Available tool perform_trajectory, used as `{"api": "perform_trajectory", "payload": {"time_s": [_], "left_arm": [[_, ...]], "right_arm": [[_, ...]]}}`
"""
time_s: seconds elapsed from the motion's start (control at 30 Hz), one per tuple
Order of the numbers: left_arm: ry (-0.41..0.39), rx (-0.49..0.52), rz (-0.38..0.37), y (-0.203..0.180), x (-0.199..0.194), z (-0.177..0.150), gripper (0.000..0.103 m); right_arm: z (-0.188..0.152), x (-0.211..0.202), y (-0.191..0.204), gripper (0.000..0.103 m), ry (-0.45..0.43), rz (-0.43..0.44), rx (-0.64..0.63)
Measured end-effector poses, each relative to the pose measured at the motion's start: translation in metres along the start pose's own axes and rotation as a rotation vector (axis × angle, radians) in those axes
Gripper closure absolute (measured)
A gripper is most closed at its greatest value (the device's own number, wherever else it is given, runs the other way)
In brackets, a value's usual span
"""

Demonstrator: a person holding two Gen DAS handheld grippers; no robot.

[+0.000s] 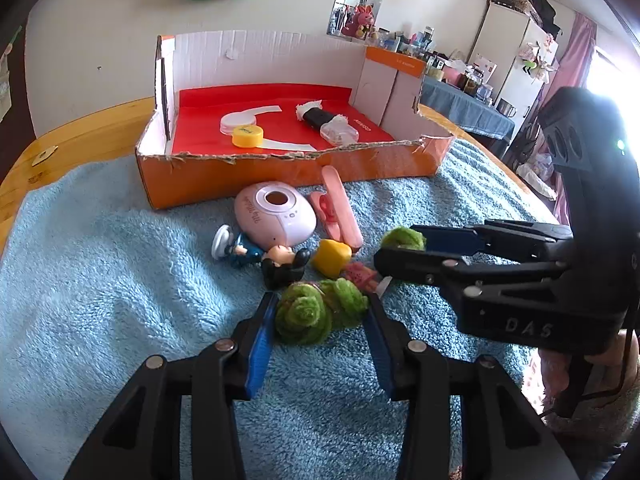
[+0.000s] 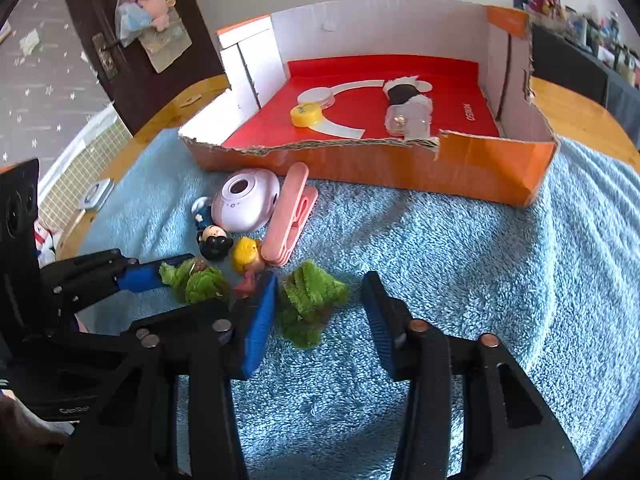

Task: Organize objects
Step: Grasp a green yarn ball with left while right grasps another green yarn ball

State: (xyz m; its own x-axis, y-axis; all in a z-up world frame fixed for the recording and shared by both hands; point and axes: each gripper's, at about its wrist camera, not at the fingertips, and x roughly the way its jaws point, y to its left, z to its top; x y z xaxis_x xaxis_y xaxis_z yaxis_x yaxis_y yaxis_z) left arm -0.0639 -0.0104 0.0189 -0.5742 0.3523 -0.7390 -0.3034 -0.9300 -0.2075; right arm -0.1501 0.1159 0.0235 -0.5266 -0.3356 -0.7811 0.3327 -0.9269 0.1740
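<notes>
Two green fuzzy clumps lie on the blue towel (image 1: 120, 280) in front of a pile of small toys. My left gripper (image 1: 322, 300) is shut on the nearer clump (image 1: 308, 316), both blue pads against its sides. From the right wrist view this same clump (image 2: 198, 282) sits in the left gripper (image 2: 204, 280). My right gripper (image 2: 320, 280) straddles the other clump (image 2: 308, 304). Its left pad touches the clump and its right pad stands clear, so it is open. In the left wrist view the right gripper (image 1: 394, 246) reaches in from the right over that clump (image 1: 402, 238).
An orange cardboard box (image 1: 280, 176) with a red floor stands behind, holding a yellow cap (image 1: 248, 136) and a clear case (image 1: 340, 134). Before it lie a pink round toy (image 1: 276, 212), a pink clip (image 1: 340, 208), a dark-haired figurine (image 1: 280, 260) and a yellow-haired one (image 1: 332, 258).
</notes>
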Motion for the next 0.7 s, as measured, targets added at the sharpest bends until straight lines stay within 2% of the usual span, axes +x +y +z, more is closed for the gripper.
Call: {"api": "perform_trajectory", "payload": {"time_s": [0.1, 0.47, 0.7], "left_arm": [[-0.003, -0.005, -0.005, 0.001, -0.001, -0.001, 0.059], [-0.002, -0.033, -0.02, 0.005, -0.003, -0.001, 0.06], [-0.025, -0.034, -0.001, 0.003, -0.01, 0.002, 0.061]], "right_arm": [[-0.001, 0.0, 0.004, 0.073, 0.003, 0.002, -0.02], [-0.002, -0.008, -0.003, 0.074, -0.007, 0.036, 0.022], [-0.002, -0.02, -0.001, 0.074, -0.044, 0.057, 0.046]]}}
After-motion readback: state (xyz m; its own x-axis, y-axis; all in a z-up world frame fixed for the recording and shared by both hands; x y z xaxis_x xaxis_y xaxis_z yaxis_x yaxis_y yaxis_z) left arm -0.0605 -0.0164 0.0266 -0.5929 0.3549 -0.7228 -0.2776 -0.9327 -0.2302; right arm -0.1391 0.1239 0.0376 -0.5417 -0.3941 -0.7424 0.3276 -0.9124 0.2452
